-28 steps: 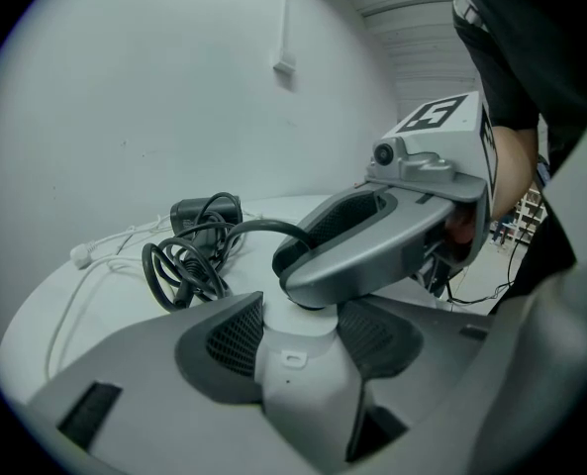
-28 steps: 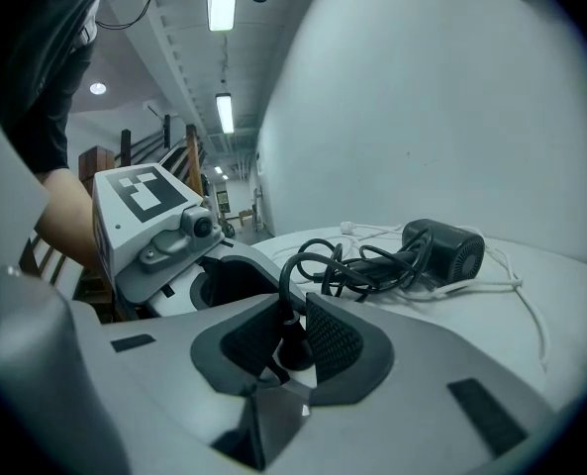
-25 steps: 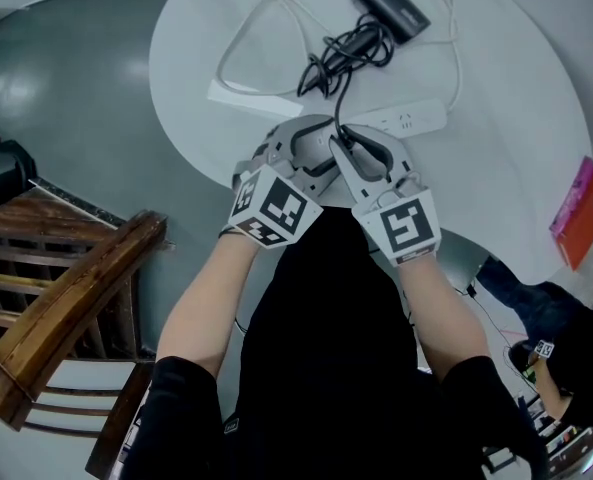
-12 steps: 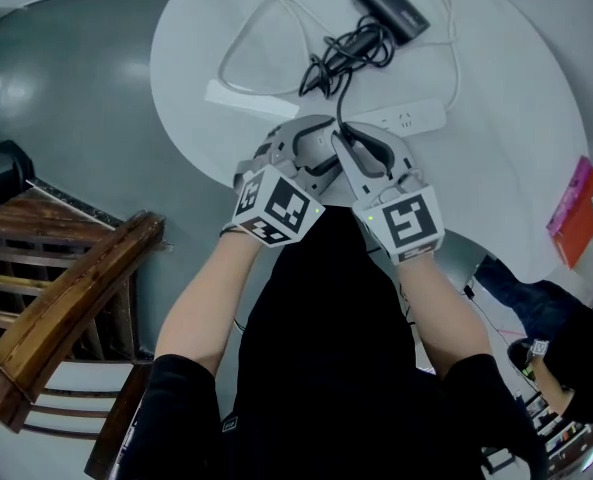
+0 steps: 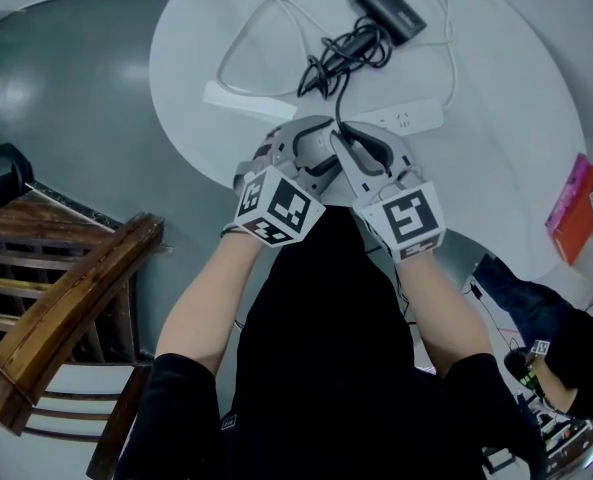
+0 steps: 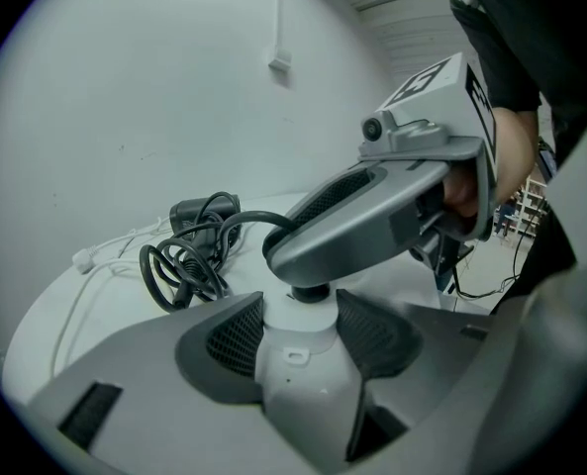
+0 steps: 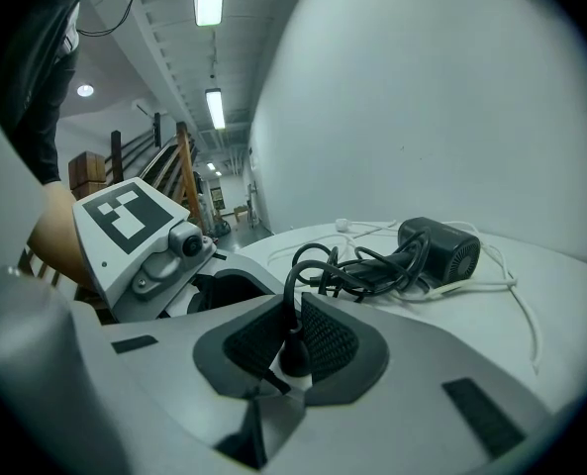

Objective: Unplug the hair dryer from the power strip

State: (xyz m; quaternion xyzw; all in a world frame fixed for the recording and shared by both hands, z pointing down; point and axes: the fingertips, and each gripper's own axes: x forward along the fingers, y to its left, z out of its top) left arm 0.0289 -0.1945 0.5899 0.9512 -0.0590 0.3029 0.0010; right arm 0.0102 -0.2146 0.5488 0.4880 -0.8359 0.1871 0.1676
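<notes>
A white power strip (image 5: 408,120) lies on the round white table (image 5: 496,88). My left gripper (image 5: 311,146) is shut on the strip's near end (image 6: 298,359), one pad on each side. A black plug (image 6: 310,291) stands in the strip's top, and my right gripper (image 7: 291,342) is shut on that plug (image 7: 293,352). In the head view the right gripper (image 5: 361,148) sits beside the left one, their jaws crossing. From the plug a black cord (image 5: 338,53) runs in a loose coil to the black hair dryer (image 5: 388,8) at the table's far side.
A white cable (image 5: 244,43) loops on the table's left half, with a flat white block (image 5: 241,98) near it. An orange-pink book (image 5: 576,213) lies at the table's right edge. A wooden chair (image 5: 71,303) stands at the lower left. Another person (image 5: 566,368) is at the lower right.
</notes>
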